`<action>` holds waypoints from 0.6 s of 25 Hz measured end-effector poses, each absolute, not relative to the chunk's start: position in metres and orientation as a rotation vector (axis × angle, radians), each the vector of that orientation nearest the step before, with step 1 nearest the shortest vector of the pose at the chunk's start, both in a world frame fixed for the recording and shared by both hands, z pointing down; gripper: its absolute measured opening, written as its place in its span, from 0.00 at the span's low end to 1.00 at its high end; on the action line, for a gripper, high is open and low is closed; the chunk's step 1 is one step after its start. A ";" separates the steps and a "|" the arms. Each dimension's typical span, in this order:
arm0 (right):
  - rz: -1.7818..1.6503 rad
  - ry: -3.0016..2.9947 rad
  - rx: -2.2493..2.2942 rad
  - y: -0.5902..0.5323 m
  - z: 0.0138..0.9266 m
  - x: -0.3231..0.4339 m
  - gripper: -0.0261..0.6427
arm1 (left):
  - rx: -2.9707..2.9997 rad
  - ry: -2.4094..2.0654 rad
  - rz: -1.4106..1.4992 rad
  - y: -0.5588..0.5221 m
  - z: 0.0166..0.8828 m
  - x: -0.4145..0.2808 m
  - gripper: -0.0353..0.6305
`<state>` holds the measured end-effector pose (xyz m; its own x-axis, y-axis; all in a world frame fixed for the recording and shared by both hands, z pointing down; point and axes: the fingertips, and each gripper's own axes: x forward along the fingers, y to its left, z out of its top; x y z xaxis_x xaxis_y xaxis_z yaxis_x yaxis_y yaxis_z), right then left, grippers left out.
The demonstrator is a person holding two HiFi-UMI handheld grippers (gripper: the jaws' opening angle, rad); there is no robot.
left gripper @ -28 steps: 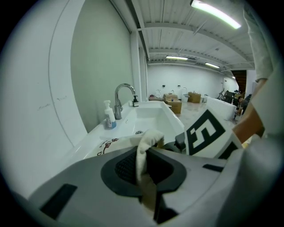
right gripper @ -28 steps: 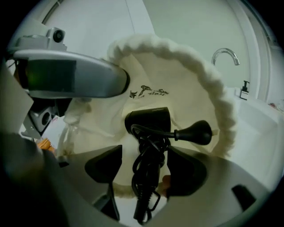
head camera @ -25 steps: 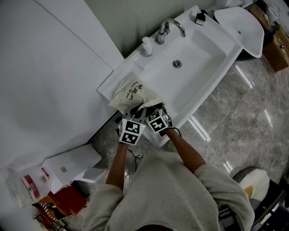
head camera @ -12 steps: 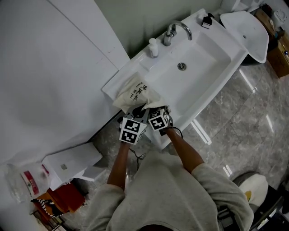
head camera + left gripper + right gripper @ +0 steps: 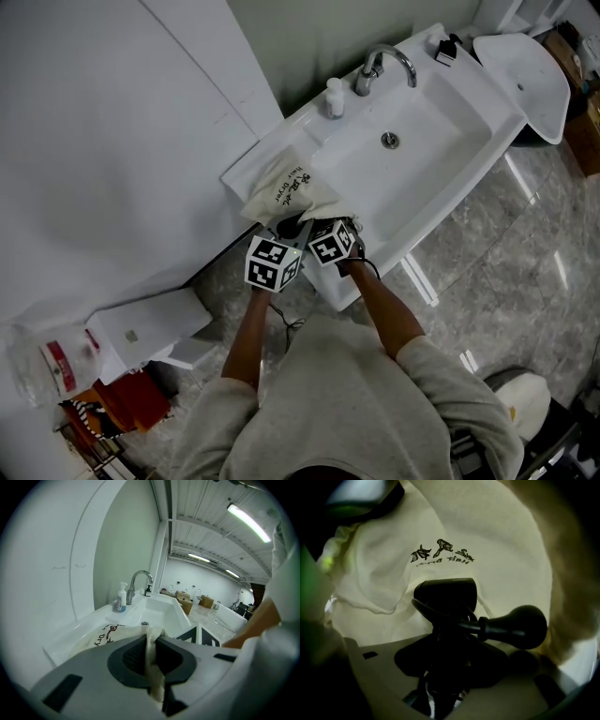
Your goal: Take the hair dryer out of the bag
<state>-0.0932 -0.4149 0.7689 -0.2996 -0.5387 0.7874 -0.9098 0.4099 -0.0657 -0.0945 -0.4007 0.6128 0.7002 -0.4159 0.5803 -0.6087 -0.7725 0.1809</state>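
At a white washroom bench (image 5: pixel 246 174), a person works two hand-held tongs at the mouth of a cream drawstring bag (image 5: pixel 286 186) lying on the near left corner, just left of the basin (image 5: pixel 441 159). The left tongs (image 5: pixel 152 663) are closed tight on a fold of the bag's rim, holding the mouth up. The right tongs (image 5: pixel 447 667) reach inside, where the black hair dryer (image 5: pixel 445 595) lies wholly within the cloth. Their jaws have just been closing and stand narrowed around its dark body, though the gloom hides whether the pads bear on it yet.

The dryer looks to be rigid, smooth plastic, likely weightier than the limp bag and apt to slip or swing from a shallow pinch. A bulb-ended part (image 5: pixel 515 626) juts right, and its cord could snag the soft mouth. The narrower section between the jaws seems the sounder hold, with the rim kept pinned.
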 end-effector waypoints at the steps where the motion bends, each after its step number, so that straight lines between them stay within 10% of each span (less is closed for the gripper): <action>1: 0.678 -1.976 1.219 -0.415 0.769 -0.094 0.35 | 2.562 -0.800 0.758 -0.400 0.612 -0.094 0.09; 15: 0.643 -2.083 1.140 -0.398 0.748 -0.097 0.33 | 2.629 -0.833 0.880 -0.401 0.618 -0.092 0.09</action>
